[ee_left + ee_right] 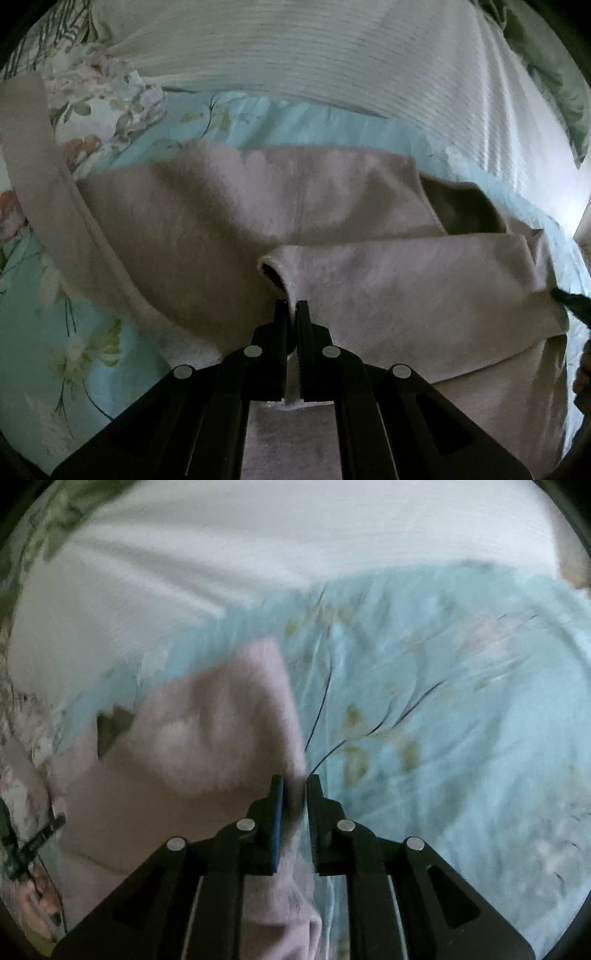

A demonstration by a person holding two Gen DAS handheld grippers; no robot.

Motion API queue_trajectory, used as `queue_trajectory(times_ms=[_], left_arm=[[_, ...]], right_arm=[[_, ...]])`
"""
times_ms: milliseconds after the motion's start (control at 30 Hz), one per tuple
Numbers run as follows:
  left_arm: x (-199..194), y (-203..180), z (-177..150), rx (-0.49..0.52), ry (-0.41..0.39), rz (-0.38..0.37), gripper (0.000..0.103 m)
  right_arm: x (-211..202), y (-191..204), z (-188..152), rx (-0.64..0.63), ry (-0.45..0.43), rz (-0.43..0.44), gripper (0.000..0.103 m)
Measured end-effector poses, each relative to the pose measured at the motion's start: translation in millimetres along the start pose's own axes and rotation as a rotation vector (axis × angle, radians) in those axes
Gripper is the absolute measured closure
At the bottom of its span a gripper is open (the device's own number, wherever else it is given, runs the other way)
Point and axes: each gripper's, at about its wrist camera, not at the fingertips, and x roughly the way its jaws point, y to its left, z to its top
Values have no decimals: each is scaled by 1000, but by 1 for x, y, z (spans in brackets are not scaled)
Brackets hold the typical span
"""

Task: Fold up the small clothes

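A pale pink fleece top [229,206] lies spread on the light blue floral bedsheet [44,302]. One sleeve [406,280] is folded across its body, cuff opening near the middle. My left gripper [291,308] is shut on the sleeve's cuff edge. In the right wrist view, which is blurred, the same pink top [192,746] fills the left half. My right gripper [294,784] is shut on its right edge, and the fabric runs down between the fingers. The other sleeve [33,177] stretches out to the far left.
A white ribbed blanket [332,55] lies bunched across the back of the bed and also shows in the right wrist view [184,554]. A green patterned fabric [546,66] lies at the far right. Bare floral bedsheet [443,720] extends to the right.
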Motion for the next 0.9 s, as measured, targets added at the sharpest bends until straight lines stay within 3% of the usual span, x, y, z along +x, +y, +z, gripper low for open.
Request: queue_trajectory(times_ms=[67, 133, 200, 233, 333, 400, 433, 467, 500, 567, 733, 900], left_arm=[[0, 4, -1, -3, -2, 9, 101], [1, 8, 0, -16, 5, 12, 101], [0, 11, 1, -26, 8, 11, 101], [-3, 13, 0, -25, 9, 11, 100], [-13, 20, -4, -24, 7, 32, 95], [-20, 29, -6, -43, -1, 33, 95], [-27, 37, -6, -62, -11, 32, 92], [-31, 42, -6, -77, -17, 36, 83], [-35, 49, -6, -94, -27, 41, 76], [-45, 67, -2, -139, -56, 80, 44], [-51, 119, 20, -265, -92, 198, 32], [-44, 158, 58, -321, -113, 351, 22]], right_arm=[[-11, 13, -6, -41, -21, 60, 88], [-4, 27, -19, -109, 45, 89, 84], [13, 22, -36, -132, 135, 42, 85], [16, 14, -41, -129, 140, 3, 89], [-1, -8, -43, -21, 97, 36, 90], [-23, -6, -45, -6, 57, 72, 76], [-33, -3, -47, -23, 43, 102, 69], [-41, 2, -50, -38, 35, 129, 54], [-49, 8, -53, -56, 28, 155, 47], [-62, 24, -66, -101, 24, 209, 47], [-66, 54, -102, -112, 88, 324, 47], [-63, 68, -133, -114, 157, 361, 47]])
